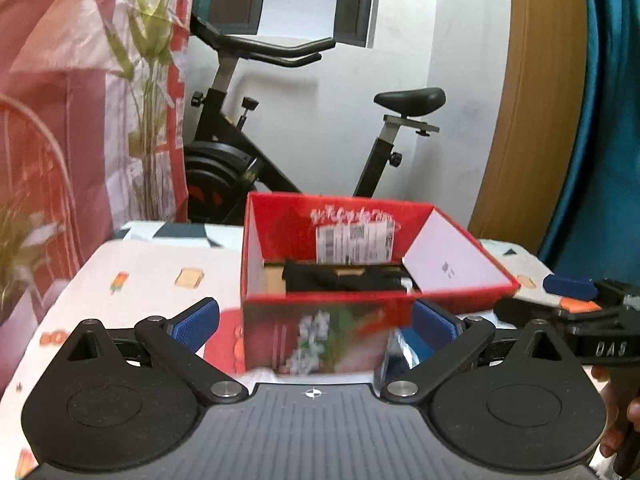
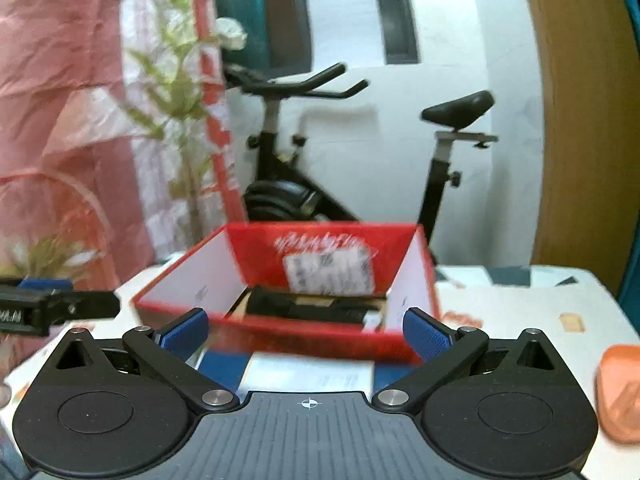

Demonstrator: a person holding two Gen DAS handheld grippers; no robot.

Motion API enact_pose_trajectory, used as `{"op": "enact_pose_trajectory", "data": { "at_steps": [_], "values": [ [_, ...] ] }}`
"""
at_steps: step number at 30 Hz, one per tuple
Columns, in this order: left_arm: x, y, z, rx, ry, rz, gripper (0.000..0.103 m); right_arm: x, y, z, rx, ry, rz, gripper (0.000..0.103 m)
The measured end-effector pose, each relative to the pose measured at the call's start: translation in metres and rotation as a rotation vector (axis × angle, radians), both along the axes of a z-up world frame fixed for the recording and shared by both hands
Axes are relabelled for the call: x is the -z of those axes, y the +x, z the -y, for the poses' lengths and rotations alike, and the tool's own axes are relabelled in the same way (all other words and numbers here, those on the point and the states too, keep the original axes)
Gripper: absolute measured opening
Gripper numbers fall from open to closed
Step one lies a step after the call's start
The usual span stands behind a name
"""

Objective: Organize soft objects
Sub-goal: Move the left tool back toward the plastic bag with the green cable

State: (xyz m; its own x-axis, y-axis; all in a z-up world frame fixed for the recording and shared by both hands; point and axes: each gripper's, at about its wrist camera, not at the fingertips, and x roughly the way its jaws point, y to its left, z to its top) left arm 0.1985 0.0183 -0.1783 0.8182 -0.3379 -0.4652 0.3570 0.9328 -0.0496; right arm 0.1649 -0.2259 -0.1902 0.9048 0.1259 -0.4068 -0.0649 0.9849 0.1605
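An open box [image 1: 320, 332] stands on the bench [image 1: 152, 280], with a dark folded item [image 1: 344, 278] lying in its bottom and a label [image 1: 354, 242] on its inner far wall. Behind the bench stands an exercise bike [image 1: 280, 140], a curtain [image 1: 80, 100] to its left. A flat packet [image 2: 308, 374] lies before the box, and a rounded object [image 2: 620, 392] lies on the bench well to the right.
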Motion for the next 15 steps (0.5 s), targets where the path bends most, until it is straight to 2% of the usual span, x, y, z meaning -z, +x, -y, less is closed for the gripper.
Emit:
{"op": "enact_pose_trajectory", "data": {
  "at_steps": [9,12,15],
  "values": [
    [0.037,-0.026,-0.018,-0.058,-0.025,-0.074,0.103,0.045,-0.039,-0.014,0.029,0.003,-0.029,0.103],
    [0.047,-0.026,-0.026,-0.091,-0.047,-0.113,0.102,0.054,-0.043,-0.014,0.019,0.015,-0.027,0.103],
    [0.053,-0.025,-0.030,-0.116,-0.027,-0.124,0.100,0.062,-0.039,-0.017,0.013,0.022,-0.062,0.103]
  ]
}}
